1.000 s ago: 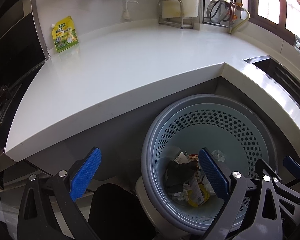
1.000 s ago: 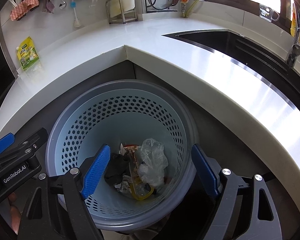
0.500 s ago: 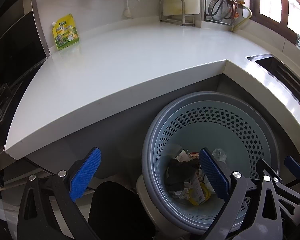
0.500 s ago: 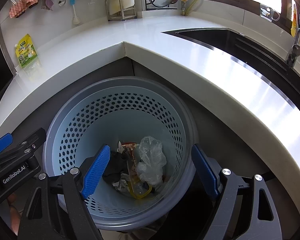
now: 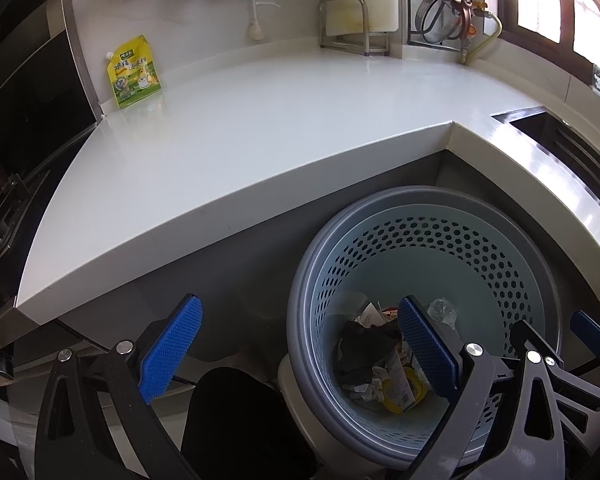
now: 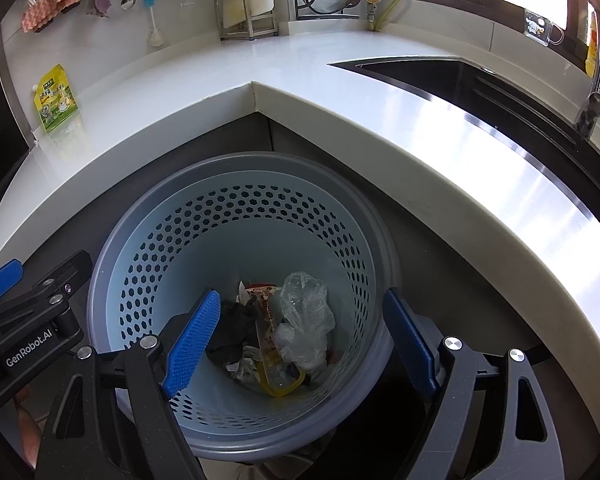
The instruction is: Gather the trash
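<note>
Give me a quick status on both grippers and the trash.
Left gripper open, empty. Right gripper open, empty, over the bin. Trash lies in the bin bottom. Nothing in the way.

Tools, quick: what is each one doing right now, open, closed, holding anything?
Left tool: open, holding nothing.
Right tool: open, holding nothing, above the trash basket.

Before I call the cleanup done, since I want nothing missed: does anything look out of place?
Only the yellow-green pouch stands out, leaning against the wall at the countertop's far left. The trash sits inside the basket, nothing spilled. Both grippers are open and hold nothing.
</note>
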Demonstrator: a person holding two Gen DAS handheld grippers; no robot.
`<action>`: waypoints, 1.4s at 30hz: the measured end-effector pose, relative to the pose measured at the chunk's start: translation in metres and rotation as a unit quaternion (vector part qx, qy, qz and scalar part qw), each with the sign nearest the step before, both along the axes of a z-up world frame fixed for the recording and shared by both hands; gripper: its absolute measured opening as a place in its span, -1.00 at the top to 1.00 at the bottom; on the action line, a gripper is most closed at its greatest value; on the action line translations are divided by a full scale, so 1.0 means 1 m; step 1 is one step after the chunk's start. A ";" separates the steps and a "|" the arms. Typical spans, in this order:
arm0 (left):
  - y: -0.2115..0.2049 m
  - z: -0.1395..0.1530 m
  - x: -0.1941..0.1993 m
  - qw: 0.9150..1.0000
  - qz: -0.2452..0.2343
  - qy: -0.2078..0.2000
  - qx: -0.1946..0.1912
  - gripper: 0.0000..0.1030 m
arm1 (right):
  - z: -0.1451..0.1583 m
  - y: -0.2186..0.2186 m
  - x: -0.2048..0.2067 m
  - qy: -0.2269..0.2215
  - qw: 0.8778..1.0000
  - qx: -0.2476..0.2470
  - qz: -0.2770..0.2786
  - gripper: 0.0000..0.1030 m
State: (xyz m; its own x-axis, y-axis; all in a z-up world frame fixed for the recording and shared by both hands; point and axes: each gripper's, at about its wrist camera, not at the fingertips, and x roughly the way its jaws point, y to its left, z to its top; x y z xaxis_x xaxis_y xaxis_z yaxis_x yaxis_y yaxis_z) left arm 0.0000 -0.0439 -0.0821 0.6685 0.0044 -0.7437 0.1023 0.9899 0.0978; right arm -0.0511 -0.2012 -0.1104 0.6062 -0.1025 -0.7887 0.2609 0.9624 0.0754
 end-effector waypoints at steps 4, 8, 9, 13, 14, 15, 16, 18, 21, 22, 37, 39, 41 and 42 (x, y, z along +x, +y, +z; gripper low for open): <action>0.001 0.001 0.000 1.000 0.000 0.001 -0.003 -0.87 | 0.000 0.000 0.001 0.002 1.000 0.000 0.002 -0.54; 0.000 0.001 0.000 1.000 0.000 -0.001 -0.001 -0.87 | -0.001 0.001 0.001 0.004 1.000 -0.001 0.004 -0.54; -0.001 0.001 0.000 1.000 0.000 -0.001 0.001 -0.87 | -0.001 0.001 0.001 0.004 1.000 -0.001 0.004 -0.54; -0.002 -0.001 0.000 1.000 -0.004 0.005 0.000 -0.88 | 0.000 0.002 0.001 0.004 1.000 -0.002 0.004 -0.54; -0.002 -0.001 0.000 1.000 -0.003 0.005 0.000 -0.88 | 0.000 0.002 0.001 0.004 1.000 -0.002 0.004 -0.54; -0.002 -0.001 0.000 1.000 -0.003 0.005 0.001 -0.88 | 0.000 0.002 0.001 0.004 1.000 -0.002 0.003 -0.54; -0.002 -0.001 0.000 1.000 -0.003 0.004 0.002 -0.88 | 0.000 0.002 0.001 0.004 1.000 -0.002 0.003 -0.54; -0.003 -0.001 0.000 1.000 -0.003 0.004 0.004 -0.87 | 0.000 0.002 0.001 0.004 1.000 -0.001 0.003 -0.54; -0.003 -0.002 0.000 1.000 -0.003 0.005 0.004 -0.88 | 0.000 0.001 0.002 0.005 1.000 -0.002 0.003 -0.54; -0.002 -0.002 0.000 1.000 -0.002 0.005 0.004 -0.88 | -0.001 0.001 0.002 0.005 1.000 -0.001 0.003 -0.54; -0.001 -0.004 0.001 1.000 -0.002 0.008 0.000 -0.88 | -0.004 0.004 0.002 0.008 1.000 -0.001 0.005 -0.54; -0.001 -0.004 0.001 1.000 -0.001 0.008 0.001 -0.87 | -0.005 0.004 0.002 0.008 1.000 0.000 0.005 -0.54; -0.002 -0.004 0.001 1.000 -0.001 0.009 0.000 -0.88 | -0.005 0.004 0.002 0.008 1.000 0.000 0.005 -0.54; -0.001 -0.005 0.001 1.000 -0.001 0.009 0.000 -0.88 | -0.005 0.005 0.002 0.008 1.000 -0.001 0.004 -0.54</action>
State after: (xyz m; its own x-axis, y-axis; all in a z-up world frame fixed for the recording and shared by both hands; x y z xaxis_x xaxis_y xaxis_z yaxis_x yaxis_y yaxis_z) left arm 0.0007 -0.0452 -0.0866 0.6547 0.0036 -0.7559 0.1057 0.9897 0.0962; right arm -0.0489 -0.1964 -0.1156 0.5948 -0.0980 -0.7979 0.2534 0.9648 0.0704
